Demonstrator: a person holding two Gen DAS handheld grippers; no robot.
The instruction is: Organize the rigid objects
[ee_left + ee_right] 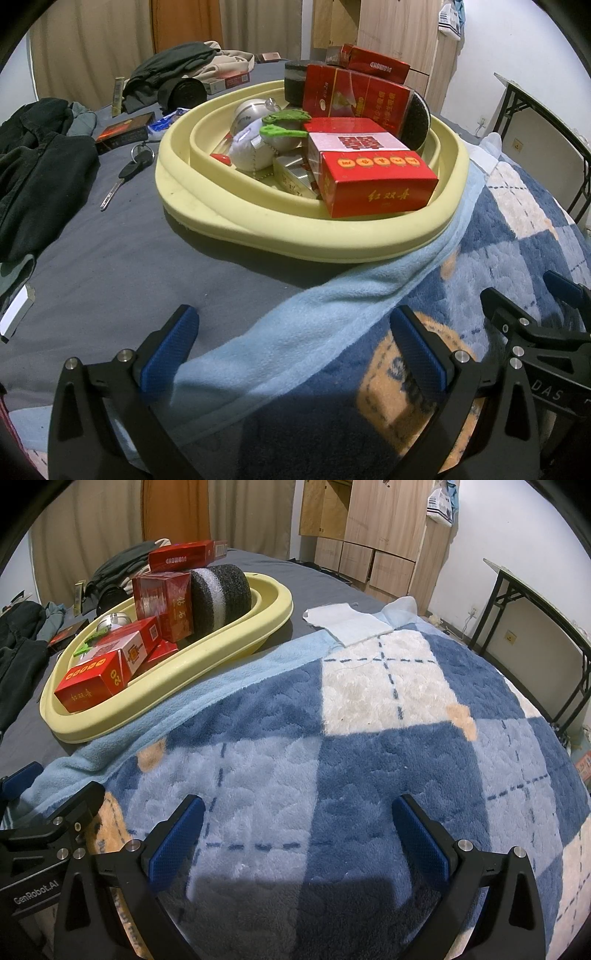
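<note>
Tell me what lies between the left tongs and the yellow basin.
Left wrist view: between the open left tongs and the yellow basin there is only grey bedsheet and the light-blue blanket edge; no loose objects.

Ahead of our left gripper (295,350) we see the basin (258,236) on the bed (110,266), boxes (376,184) and a foam roll (419,118) inside it. A key (125,177) lies left of it, the blanket (369,738) right, under our right gripper (299,834).
</note>
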